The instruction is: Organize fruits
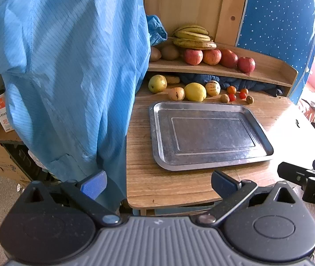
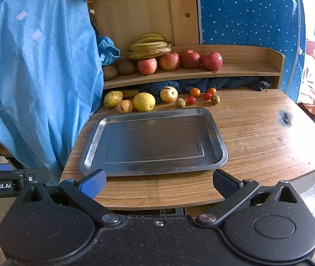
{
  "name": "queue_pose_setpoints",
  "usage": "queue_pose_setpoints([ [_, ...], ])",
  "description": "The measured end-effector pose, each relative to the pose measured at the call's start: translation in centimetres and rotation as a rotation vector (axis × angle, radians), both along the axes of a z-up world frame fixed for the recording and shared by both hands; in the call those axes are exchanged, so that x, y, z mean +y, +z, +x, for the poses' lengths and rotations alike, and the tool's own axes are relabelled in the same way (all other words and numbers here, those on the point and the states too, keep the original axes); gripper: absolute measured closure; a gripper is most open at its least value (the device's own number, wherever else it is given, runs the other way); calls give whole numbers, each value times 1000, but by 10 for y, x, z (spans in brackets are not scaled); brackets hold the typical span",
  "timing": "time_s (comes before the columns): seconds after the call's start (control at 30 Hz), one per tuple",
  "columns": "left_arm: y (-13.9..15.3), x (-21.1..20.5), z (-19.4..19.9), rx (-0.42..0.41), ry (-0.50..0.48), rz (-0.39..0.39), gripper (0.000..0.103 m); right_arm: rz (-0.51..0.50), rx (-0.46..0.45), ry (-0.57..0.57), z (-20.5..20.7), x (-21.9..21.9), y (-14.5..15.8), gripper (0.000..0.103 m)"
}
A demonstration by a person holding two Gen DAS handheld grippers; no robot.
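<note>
An empty metal tray (image 1: 157, 133) (image 2: 95, 137) lies on the wooden table. Behind it is a row of fruit: a yellow lemon (image 1: 195, 91) (image 2: 144, 102), a green-yellow pear (image 1: 157, 83) (image 2: 112, 98), two striped melons (image 1: 212, 88) (image 2: 169, 94), small tomatoes (image 1: 232, 97) (image 2: 191, 100) and small brown fruits. On the shelf above sit bananas (image 1: 192, 36) (image 2: 149, 45), several red apples (image 1: 211, 57) (image 2: 169, 61) and kiwis (image 1: 169, 52) (image 2: 126, 67). My left gripper (image 1: 158, 185) and right gripper (image 2: 158, 184) are open and empty, at the table's near edge.
A blue coat (image 1: 68, 66) (image 2: 40, 77) hangs at the table's left side. A blue dotted panel (image 1: 279, 22) (image 2: 246, 11) stands at the back right. Dark blue cloth (image 2: 212, 83) lies under the shelf. Cardboard boxes (image 1: 0, 155) stand on the floor at left.
</note>
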State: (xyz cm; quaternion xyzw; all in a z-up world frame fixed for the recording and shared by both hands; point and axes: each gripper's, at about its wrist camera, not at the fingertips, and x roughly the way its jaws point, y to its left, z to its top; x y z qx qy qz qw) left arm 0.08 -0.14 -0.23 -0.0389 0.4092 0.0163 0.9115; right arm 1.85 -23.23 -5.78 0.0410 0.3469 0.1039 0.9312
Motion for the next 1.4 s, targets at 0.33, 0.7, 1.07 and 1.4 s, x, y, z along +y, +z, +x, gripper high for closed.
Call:
queue_pose_setpoints([
  [0.33, 0, 1, 0, 4, -2, -1, 1, 8, 0, -12, 0, -1, 1, 1],
  [0.7, -1, 1, -1, -2, -2, -7, 1, -12, 19, -44, 3, -3, -2, 1],
  [1.07, -1, 0, -1, 4, 0, -6, 1, -17, 22, -53, 4, -7, -4, 1],
  [1.4, -2, 0, 1, 13, 8, -5, 1, -19, 26, -50, 4, -5, -4, 1],
])
